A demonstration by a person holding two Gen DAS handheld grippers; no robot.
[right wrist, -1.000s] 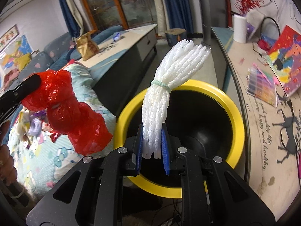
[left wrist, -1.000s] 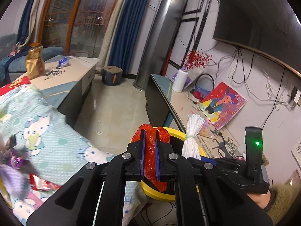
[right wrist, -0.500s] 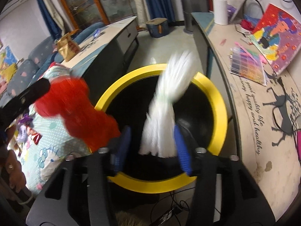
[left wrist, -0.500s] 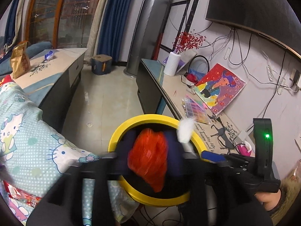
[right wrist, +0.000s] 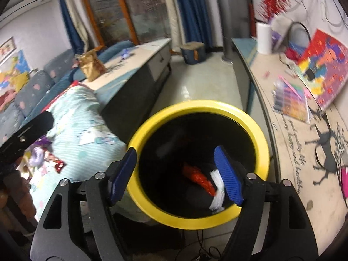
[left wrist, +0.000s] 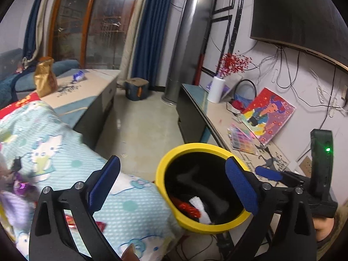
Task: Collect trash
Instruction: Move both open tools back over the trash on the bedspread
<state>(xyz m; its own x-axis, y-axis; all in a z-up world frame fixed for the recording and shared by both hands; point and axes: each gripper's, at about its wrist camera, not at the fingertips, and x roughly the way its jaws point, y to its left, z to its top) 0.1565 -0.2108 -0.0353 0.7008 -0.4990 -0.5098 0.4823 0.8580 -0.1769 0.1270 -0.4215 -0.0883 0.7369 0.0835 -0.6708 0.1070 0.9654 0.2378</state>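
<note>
A soft blue blanket with white cats lies on the left. Far behind it, a crinkly gold paper bag stands on a long low cabinet. On the right, a bright painting leans against the wall, near a white vase of red berries.

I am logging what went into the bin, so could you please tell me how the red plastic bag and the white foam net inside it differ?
The crumpled red plastic bag is glossy, while the white foam net is matte and stringy. In the right wrist view, the bag lies nearer the middle of the yellow-rimmed black bin, the net closer to its near rim, partly hidden behind a blue gripper pad. Both rest side by side, touching, at the bottom, held by neither gripper.
</note>
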